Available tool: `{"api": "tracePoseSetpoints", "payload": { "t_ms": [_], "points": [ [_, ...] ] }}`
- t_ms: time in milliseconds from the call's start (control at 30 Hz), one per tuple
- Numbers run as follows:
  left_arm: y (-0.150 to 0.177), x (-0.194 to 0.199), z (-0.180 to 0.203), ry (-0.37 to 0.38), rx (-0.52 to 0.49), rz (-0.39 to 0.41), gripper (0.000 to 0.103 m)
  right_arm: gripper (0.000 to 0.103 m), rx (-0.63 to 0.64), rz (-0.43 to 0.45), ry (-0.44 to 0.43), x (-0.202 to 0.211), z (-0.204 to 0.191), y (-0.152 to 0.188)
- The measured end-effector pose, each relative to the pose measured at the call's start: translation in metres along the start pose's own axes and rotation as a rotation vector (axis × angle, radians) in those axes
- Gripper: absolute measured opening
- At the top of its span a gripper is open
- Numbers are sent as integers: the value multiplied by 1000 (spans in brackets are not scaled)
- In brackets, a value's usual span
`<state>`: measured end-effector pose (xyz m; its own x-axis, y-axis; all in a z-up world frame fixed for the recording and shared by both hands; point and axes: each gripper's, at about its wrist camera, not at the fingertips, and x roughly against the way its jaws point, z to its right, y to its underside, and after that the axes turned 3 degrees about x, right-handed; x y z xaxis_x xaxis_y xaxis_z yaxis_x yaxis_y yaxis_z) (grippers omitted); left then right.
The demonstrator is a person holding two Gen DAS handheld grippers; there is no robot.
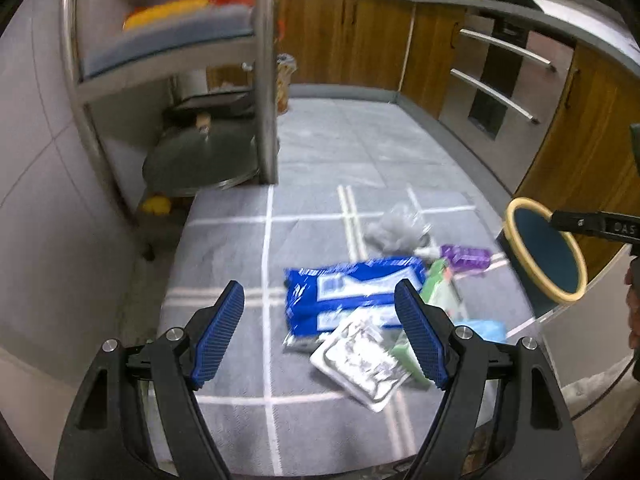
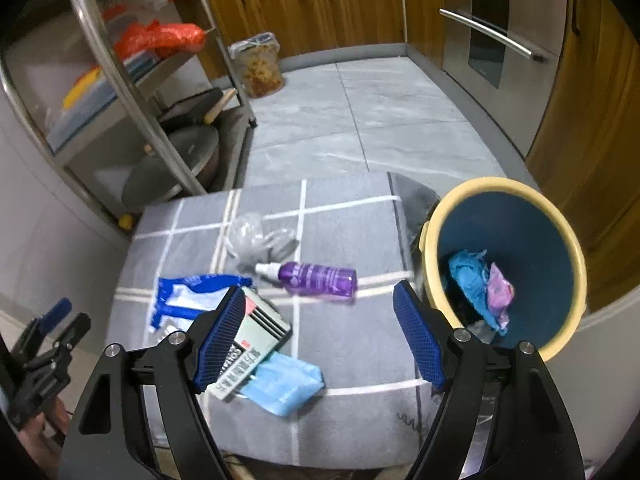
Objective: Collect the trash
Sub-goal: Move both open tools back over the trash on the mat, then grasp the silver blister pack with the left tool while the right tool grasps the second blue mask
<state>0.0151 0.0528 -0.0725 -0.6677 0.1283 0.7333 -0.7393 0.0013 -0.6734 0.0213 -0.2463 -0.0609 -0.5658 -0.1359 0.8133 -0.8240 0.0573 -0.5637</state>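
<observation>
Trash lies on a grey checked cloth (image 2: 352, 336). In the right wrist view I see a purple spray bottle (image 2: 320, 278), a crumpled clear bag (image 2: 256, 240), a blue and white wrapper (image 2: 188, 296), a green and white carton (image 2: 256, 336) and a light blue mask (image 2: 284, 384). The blue bin with a yellow rim (image 2: 560, 216) stands at the cloth's right edge and holds blue and pink trash (image 2: 480, 284). My right gripper (image 2: 320, 336) is open and empty above the cloth. My left gripper (image 1: 320, 332) is open and empty above the blue wrapper (image 1: 352, 292) and a silver foil packet (image 1: 360, 360).
A steel rack (image 2: 132, 80) with pots and bags stands at the far left. Wooden cabinets (image 2: 320, 0) and an oven (image 2: 496, 32) line the back and right. A bag of food (image 2: 260, 64) sits on the tiled floor.
</observation>
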Motion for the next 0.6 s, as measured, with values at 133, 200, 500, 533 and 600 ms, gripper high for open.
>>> {"api": "tracePoseSetpoints", "payload": {
  "t_ms": [133, 200, 500, 533, 600],
  "points": [
    [21, -21, -4, 1, -13, -72, 77, 77, 85, -50, 29, -18, -14, 13],
    [27, -31, -5, 8, -19, -101, 77, 77, 133, -84, 39, -28, -21, 21],
    [49, -62, -8, 26, 33, -203, 77, 77, 219, -275, -19, -71, -37, 59],
    [50, -64, -8, 29, 35, -208, 77, 77, 231, -283, -22, -74, -39, 62],
    [52, -69, -6, 39, 38, -220, 77, 77, 259, -301, -18, -79, -44, 66]
  ]
}}
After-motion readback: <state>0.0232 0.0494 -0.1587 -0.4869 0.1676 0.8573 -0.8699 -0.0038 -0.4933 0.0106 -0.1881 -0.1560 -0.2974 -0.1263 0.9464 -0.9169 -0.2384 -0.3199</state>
